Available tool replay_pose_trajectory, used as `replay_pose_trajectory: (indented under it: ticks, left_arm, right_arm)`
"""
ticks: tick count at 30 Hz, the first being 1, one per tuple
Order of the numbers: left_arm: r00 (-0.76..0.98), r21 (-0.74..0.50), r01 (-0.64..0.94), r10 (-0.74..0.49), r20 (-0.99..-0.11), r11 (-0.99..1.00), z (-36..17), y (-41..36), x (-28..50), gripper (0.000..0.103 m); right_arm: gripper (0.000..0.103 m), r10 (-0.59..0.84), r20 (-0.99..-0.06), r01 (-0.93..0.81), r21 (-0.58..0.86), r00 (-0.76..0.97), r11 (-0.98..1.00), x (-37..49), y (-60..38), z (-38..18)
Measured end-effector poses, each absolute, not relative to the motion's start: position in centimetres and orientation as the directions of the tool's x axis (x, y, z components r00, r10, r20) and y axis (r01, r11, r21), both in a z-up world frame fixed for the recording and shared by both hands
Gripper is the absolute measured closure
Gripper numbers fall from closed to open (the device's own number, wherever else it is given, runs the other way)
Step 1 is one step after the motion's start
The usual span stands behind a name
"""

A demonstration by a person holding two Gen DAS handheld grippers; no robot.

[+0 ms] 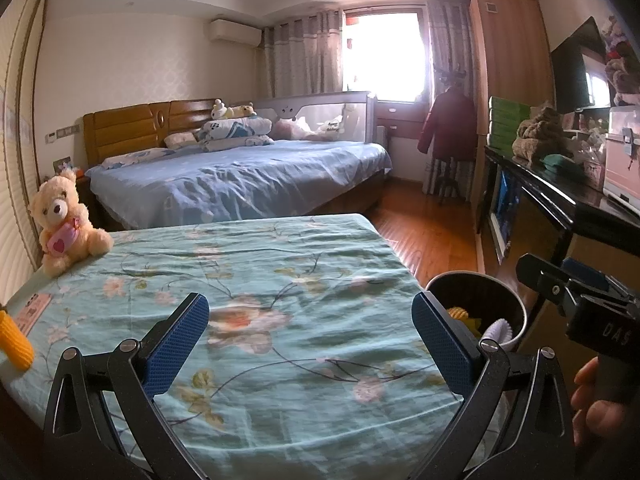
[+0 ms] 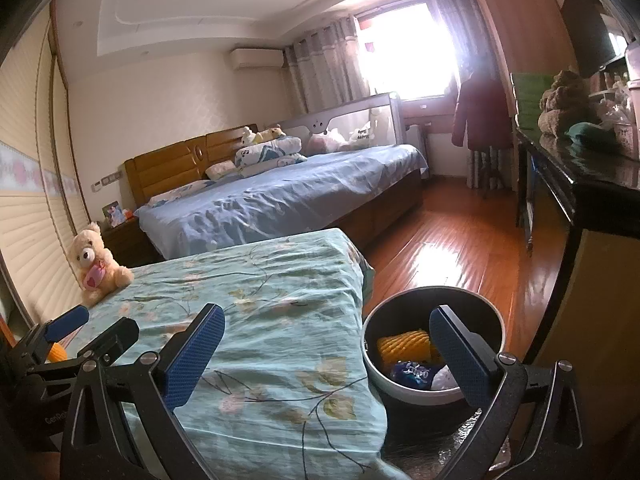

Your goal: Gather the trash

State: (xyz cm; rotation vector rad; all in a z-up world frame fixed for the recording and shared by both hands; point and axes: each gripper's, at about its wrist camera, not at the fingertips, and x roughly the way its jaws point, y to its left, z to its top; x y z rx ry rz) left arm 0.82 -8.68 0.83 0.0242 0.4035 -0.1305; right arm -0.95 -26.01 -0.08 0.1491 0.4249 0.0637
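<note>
A round bin [image 2: 434, 394] stands on the floor at the right edge of the table with the teal floral cloth [image 2: 256, 320]. It holds a yellow foam net [image 2: 404, 344], a blue wrapper [image 2: 412, 372] and a white piece [image 2: 444, 380]. The bin also shows in the left wrist view [image 1: 500, 292]. My right gripper [image 2: 324, 356] is open and empty, above the table's right edge and the bin. My left gripper [image 1: 310, 340] is open and empty over the cloth. Another yellow foam net [image 1: 16, 340] lies at the table's left edge.
A cream teddy bear [image 1: 64, 224] sits at the table's far left corner. A small pink card [image 1: 34, 312] lies near the left edge. A bed with blue sheets [image 1: 240, 180] stands beyond. A dark cluttered sideboard [image 1: 560, 188] runs along the right, with wooden floor [image 2: 460, 248] between.
</note>
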Motion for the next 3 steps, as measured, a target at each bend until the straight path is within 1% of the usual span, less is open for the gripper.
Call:
replay_pose_trajectory:
  ticks: [3]
  left_arm:
    - [0.908,-0.010,0.128,-0.122,-0.401,0.992,0.66,-8.30,0.97,0.000]
  right_arm:
    - [0.000,0.099,-0.417,-0.033,0.162,0.903,0.986,-0.62,-25.74,-0.27]
